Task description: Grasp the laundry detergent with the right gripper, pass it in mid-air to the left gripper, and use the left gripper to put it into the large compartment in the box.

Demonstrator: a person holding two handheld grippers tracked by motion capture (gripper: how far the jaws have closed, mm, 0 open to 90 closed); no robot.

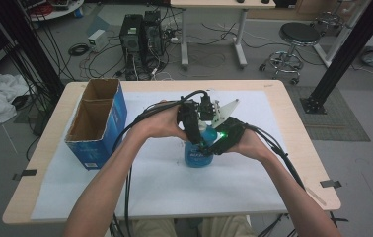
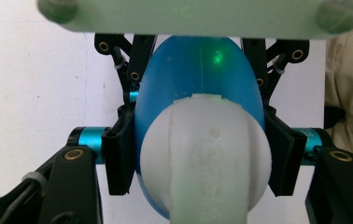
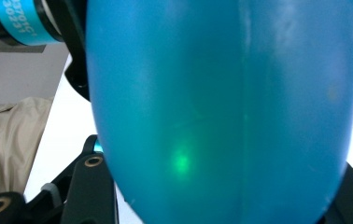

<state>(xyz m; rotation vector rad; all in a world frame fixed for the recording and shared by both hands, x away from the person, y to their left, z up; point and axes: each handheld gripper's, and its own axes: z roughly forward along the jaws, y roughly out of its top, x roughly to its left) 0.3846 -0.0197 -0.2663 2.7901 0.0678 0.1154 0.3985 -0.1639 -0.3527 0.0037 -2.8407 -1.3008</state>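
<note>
— Blue bottle?
— Stood upright near the middle of the white sheet on the table, well right of the open blue carton.
— Left gripper?
— Clamped narrow — both black pads pressed flat against the bottle just under its white cap.
— Right gripper?
— Met the bottle from the other side, jaws flanking the blue body up close; grip itself too crowded to tell.
</note>
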